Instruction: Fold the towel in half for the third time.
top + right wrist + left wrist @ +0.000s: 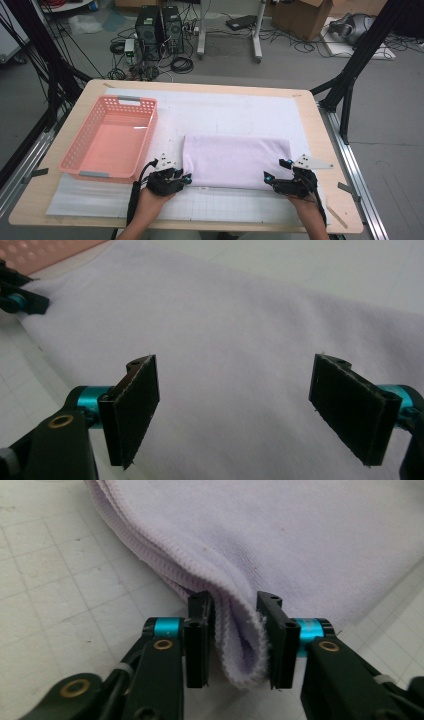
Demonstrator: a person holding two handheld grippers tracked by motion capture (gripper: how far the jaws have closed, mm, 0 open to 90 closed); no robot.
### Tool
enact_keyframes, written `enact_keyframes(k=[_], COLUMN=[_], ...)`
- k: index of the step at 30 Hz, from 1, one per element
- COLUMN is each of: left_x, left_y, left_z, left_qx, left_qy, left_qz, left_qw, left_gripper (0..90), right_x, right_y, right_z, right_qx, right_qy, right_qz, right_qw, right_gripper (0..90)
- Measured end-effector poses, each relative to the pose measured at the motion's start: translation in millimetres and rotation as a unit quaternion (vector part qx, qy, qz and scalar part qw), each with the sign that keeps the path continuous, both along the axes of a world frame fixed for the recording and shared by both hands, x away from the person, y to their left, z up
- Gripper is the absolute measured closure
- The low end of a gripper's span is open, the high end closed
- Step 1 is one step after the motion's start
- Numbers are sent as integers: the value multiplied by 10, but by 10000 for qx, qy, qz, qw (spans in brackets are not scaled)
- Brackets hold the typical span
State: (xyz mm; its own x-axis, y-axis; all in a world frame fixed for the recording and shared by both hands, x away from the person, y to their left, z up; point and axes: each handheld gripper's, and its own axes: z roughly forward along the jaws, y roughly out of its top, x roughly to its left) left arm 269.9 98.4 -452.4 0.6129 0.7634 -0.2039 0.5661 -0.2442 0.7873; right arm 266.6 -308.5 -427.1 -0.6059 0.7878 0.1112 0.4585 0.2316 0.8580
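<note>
- One folded pale lilac terry towel (236,161), no readable label; left gripper (235,640) pinches its corner.
- Right gripper (235,410) released, jaws wide above it.
- One empty pink perforated plastic basket (112,137) beyond the left gripper.

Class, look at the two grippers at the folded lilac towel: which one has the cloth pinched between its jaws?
The left gripper: its jaws pinch the folded corner of the lilac towel. The right gripper hovers over the cloth, jaws wide apart.
</note>
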Motion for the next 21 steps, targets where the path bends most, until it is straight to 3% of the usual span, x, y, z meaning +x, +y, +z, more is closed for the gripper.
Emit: enact_keyframes(k=[3, 9, 14, 15, 21], left_x=[-19, -13, 0, 1, 12], left_y=[-26, -16, 2, 6, 22], left_z=[0, -5, -12, -13, -19], left_qx=[7, -91, -200, -230, -330], left_qy=[-14, 64, 151, 180, 248], left_qz=[-5, 40, 58, 66, 82], left_qw=[10000, 9999, 9997, 9996, 9991], left_gripper=[758, 765, 764, 763, 761], right_x=[85, 317, 503, 614, 932], right_y=[107, 418, 665, 793, 1115], right_z=[59, 185, 254, 290, 337], right_qx=[-5, 28, -93, -156, -371], right_qy=[-37, -90, -7, 39, 186], right_qz=[120, 451, 675, 790, 969], right_qw=[9999, 9989, 9977, 9967, 9944], right_gripper=[191, 188, 189, 189, 189])
